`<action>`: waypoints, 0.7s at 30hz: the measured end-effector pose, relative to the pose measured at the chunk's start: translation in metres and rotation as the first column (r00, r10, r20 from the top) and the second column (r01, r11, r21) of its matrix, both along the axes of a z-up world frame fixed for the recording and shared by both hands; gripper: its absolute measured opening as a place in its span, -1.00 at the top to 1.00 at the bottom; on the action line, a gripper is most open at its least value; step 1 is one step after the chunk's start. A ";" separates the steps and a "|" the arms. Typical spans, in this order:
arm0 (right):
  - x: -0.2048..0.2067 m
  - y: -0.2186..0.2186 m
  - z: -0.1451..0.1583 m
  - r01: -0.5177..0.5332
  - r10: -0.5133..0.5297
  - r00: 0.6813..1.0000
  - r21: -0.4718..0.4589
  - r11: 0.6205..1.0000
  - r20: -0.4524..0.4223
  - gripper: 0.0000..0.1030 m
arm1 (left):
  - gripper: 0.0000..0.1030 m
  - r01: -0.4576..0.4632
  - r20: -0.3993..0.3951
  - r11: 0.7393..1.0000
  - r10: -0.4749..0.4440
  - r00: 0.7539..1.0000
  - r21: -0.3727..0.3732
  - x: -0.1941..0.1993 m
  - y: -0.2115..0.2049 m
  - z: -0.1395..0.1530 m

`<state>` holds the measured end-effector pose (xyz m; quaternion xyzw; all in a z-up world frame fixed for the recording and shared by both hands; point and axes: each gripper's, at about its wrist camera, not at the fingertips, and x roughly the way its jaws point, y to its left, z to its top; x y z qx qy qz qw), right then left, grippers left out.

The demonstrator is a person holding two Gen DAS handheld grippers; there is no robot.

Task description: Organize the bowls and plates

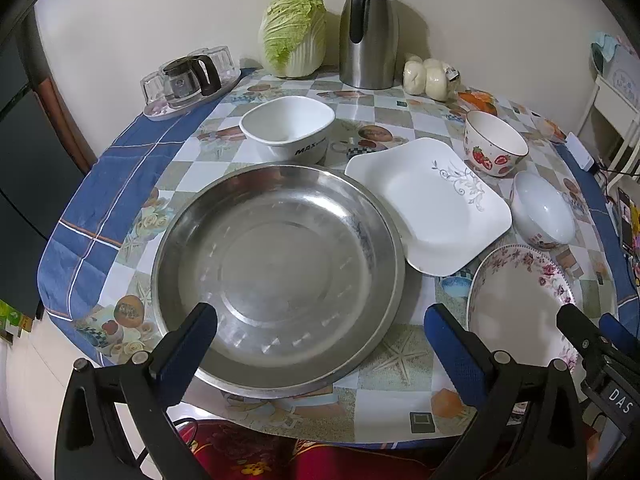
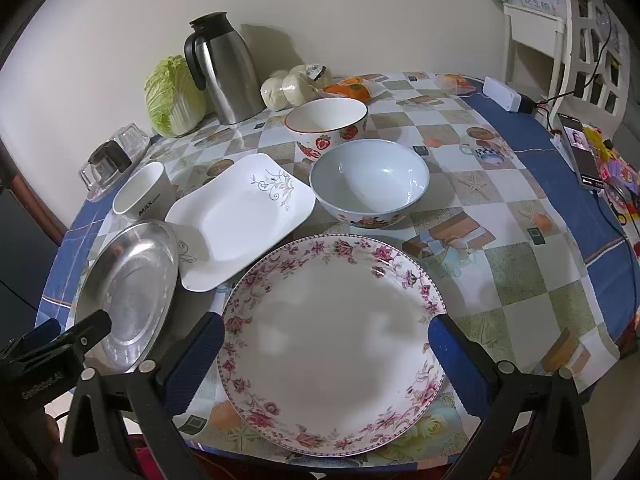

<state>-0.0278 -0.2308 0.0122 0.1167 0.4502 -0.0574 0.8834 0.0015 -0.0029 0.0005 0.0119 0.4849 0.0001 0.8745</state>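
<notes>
A wide steel plate [image 1: 276, 276] [image 2: 128, 284] lies at the table's front left, under my open left gripper [image 1: 320, 328], whose jaws hold nothing. To its right is a square white plate [image 1: 432, 204] [image 2: 240, 216] with a grey vine print. A round floral plate [image 2: 332, 352] [image 1: 516, 304] sits beneath my open right gripper [image 2: 326, 340], jaws empty. Behind stand a square white bowl [image 1: 288, 124] [image 2: 140, 196], a strawberry bowl [image 1: 494, 144] [image 2: 326, 124] and a pale bowl [image 2: 370, 180] [image 1: 542, 212].
A steel jug [image 1: 368, 32] [image 2: 222, 68], a cabbage [image 1: 294, 34] [image 2: 172, 96] and buns [image 1: 426, 74] [image 2: 294, 84] line the wall. A tray with glasses and a pot [image 1: 188, 80] sits back left. A phone [image 2: 580, 148] and cables lie at the right edge.
</notes>
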 end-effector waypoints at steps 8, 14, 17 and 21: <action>0.000 -0.001 0.000 0.002 -0.002 1.000 0.004 1.000 0.001 -1.00 | -1.00 0.000 0.001 1.000 0.000 1.000 0.004 0.000 0.000 0.000; 0.001 -0.003 -0.001 0.010 -0.010 1.000 0.012 1.000 0.002 -1.00 | -1.00 -0.004 -0.001 1.000 0.004 1.000 0.008 0.001 0.000 0.000; 0.001 -0.004 -0.001 0.010 -0.010 1.000 0.014 1.000 0.004 -1.00 | -1.00 -0.004 -0.002 1.000 0.004 1.000 0.012 0.001 -0.001 0.000; 0.001 -0.003 -0.001 0.012 -0.012 1.000 0.015 1.000 0.004 -1.00 | -1.00 -0.004 -0.001 1.000 0.004 1.000 0.014 0.000 -0.002 -0.001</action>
